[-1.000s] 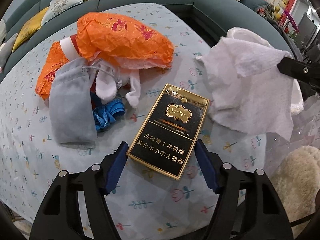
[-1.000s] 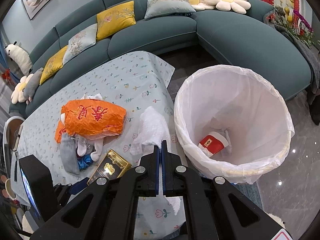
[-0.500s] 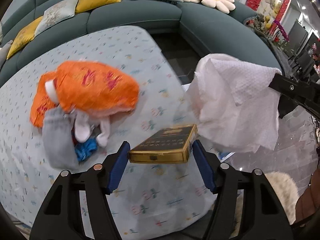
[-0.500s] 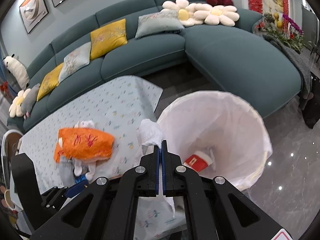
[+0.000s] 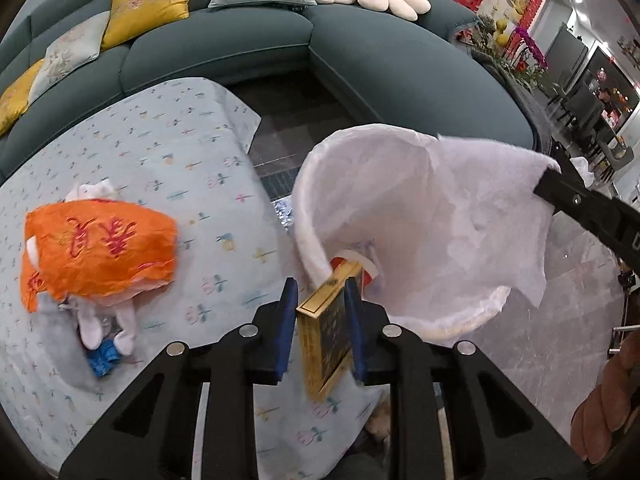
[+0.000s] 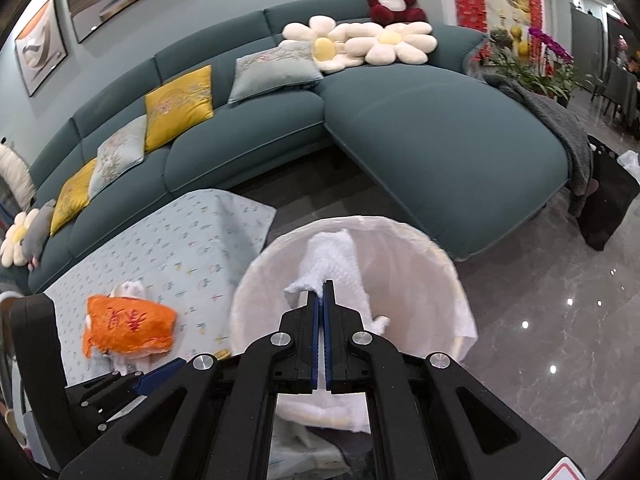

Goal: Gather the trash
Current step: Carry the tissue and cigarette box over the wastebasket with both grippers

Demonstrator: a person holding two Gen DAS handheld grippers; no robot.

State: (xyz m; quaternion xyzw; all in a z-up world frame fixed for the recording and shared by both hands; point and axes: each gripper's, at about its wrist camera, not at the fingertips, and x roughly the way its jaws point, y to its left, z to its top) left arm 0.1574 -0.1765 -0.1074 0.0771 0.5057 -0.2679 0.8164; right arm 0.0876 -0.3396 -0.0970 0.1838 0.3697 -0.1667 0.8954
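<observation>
Hanging over the lined trash bin (image 6: 448, 264), the right claw (image 6: 321, 286) pinches a paper towel (image 6: 332, 258), while the left claw (image 5: 322, 300) grips a cigarette pack (image 5: 326, 328) at the bin's near rim.

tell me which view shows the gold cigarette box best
The left wrist view. The cigarette box sits edge-on between the left tongs, gold rim and dark face both visible, its far end at the rim of the trash bin. The right wrist view shows only a small gold sliver of it.
</observation>
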